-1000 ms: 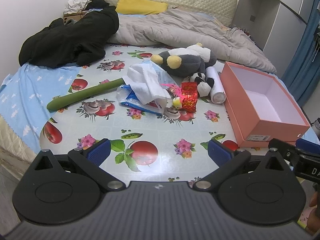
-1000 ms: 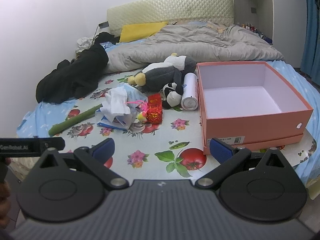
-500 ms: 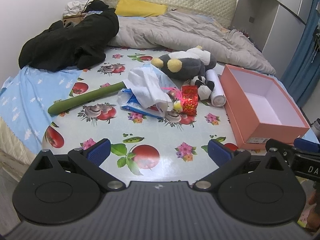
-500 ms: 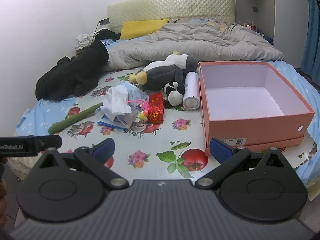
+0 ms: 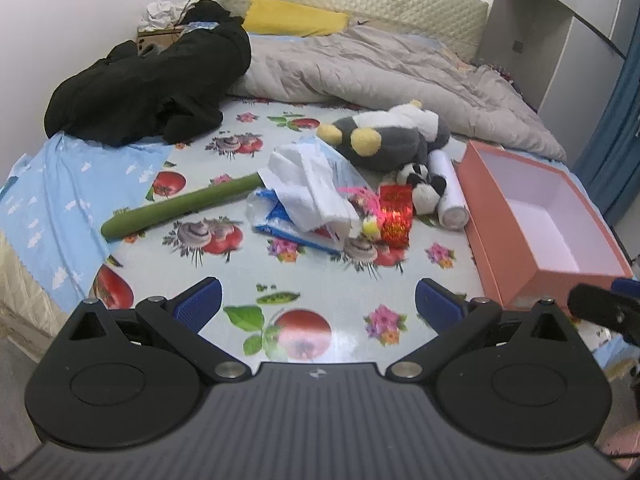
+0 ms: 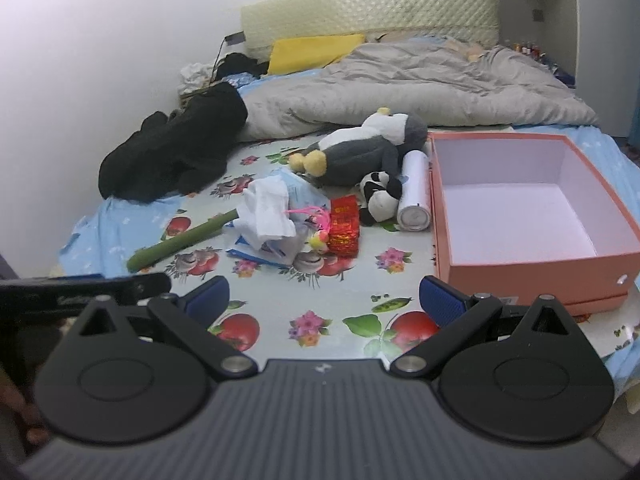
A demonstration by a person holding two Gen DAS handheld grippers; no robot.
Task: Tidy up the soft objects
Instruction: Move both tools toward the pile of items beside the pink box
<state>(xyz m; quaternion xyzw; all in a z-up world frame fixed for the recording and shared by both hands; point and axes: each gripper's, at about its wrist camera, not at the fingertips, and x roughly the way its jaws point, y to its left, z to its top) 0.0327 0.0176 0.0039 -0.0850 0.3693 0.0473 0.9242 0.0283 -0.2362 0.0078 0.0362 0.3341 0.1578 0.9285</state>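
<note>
Left gripper (image 5: 318, 300), right gripper (image 6: 324, 298): both spread, empty, near edge. Toys (image 6: 360, 152) heaped left of box (image 6: 532, 264), awaiting sorting.

A grey-and-white plush penguin (image 5: 390, 142) with yellow feet lies on its side on the fruit-print cloth, a small panda plush (image 5: 422, 186) touching its front, a crumpled white cloth (image 5: 308, 184) heaped just beside them — the open pink box (image 5: 490, 208) sits to the right, empty.
</note>
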